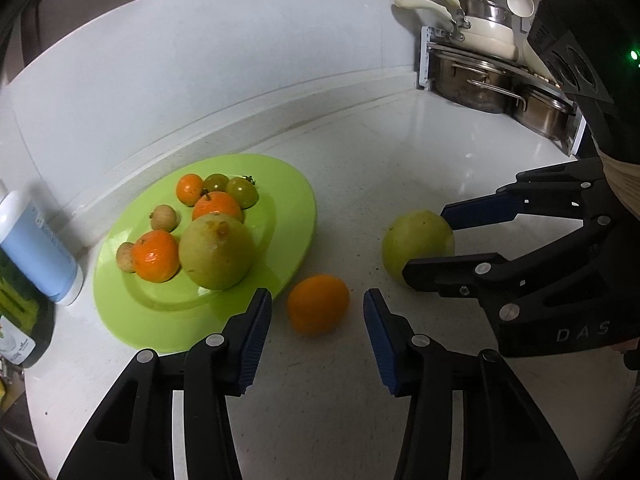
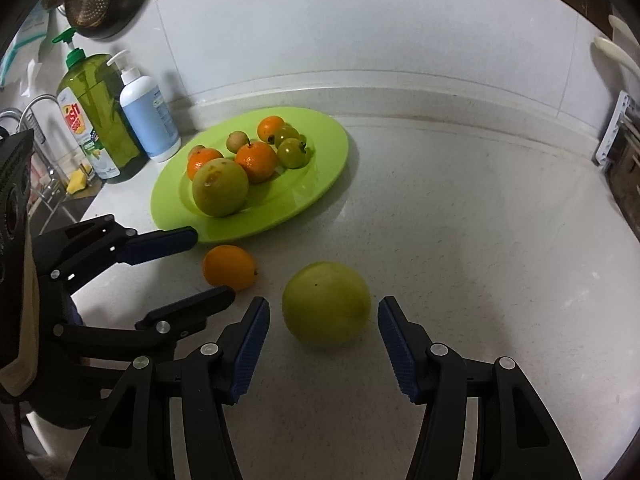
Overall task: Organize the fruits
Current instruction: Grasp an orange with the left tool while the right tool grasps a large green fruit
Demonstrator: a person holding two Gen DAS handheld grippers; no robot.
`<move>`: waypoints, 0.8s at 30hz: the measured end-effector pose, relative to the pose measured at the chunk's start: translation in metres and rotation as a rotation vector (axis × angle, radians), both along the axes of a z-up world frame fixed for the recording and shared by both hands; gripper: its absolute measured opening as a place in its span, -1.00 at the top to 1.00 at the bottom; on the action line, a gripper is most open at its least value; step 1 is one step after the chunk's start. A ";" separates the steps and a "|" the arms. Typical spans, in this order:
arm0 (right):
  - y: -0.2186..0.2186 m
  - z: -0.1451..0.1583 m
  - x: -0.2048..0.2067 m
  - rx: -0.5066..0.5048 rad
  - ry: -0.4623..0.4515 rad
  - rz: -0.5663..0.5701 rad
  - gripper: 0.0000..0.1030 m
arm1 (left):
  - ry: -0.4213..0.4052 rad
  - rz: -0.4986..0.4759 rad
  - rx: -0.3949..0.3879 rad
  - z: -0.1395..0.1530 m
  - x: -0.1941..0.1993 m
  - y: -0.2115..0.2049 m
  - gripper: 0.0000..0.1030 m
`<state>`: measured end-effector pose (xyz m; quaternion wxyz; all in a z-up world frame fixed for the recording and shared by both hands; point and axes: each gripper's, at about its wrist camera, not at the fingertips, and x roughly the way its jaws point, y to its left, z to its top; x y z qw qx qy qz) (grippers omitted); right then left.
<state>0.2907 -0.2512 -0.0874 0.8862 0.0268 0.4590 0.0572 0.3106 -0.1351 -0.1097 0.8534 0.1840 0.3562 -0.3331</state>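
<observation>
A loose orange [image 1: 318, 304] lies on the white counter just off the lime-green plate [image 1: 280, 184]. My left gripper [image 1: 316, 300] is open and straddles it, with a gap at each blue pad. To the right a loose green fruit [image 2: 326, 304] sits between the pads of my right gripper [image 2: 324, 308], which is open with narrow gaps on both sides. The plate [image 2: 328, 148] holds a big green fruit [image 2: 220, 188], three small oranges, two green tomatoes and small brownish fruits. Each gripper shows in the other's view: left gripper [image 2: 214, 266], right gripper [image 1: 424, 244].
A blue-white pump bottle [image 2: 150, 120] and a green soap bottle [image 2: 96, 112] stand left of the plate by the wall. A rack with steel pots [image 1: 492, 84] and pans fills the right back corner. A sink rack [image 2: 40, 152] is at the far left.
</observation>
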 end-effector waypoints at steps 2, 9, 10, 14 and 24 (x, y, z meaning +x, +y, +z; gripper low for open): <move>-0.001 -0.003 0.003 0.008 0.009 0.000 -0.12 | 0.007 -0.004 0.004 -0.003 0.003 -0.002 0.16; -0.006 -0.011 0.010 0.040 0.038 -0.006 -0.12 | -0.010 -0.014 0.011 -0.006 0.003 -0.009 0.19; -0.007 -0.013 0.011 0.049 0.044 -0.008 -0.12 | -0.012 -0.016 0.014 -0.006 0.003 -0.009 0.19; -0.010 -0.015 0.009 0.067 0.048 -0.011 0.01 | 0.013 -0.020 0.018 -0.007 0.000 -0.010 0.28; -0.013 -0.013 0.003 0.046 0.038 -0.032 0.02 | 0.051 0.003 0.011 -0.012 0.001 -0.011 0.37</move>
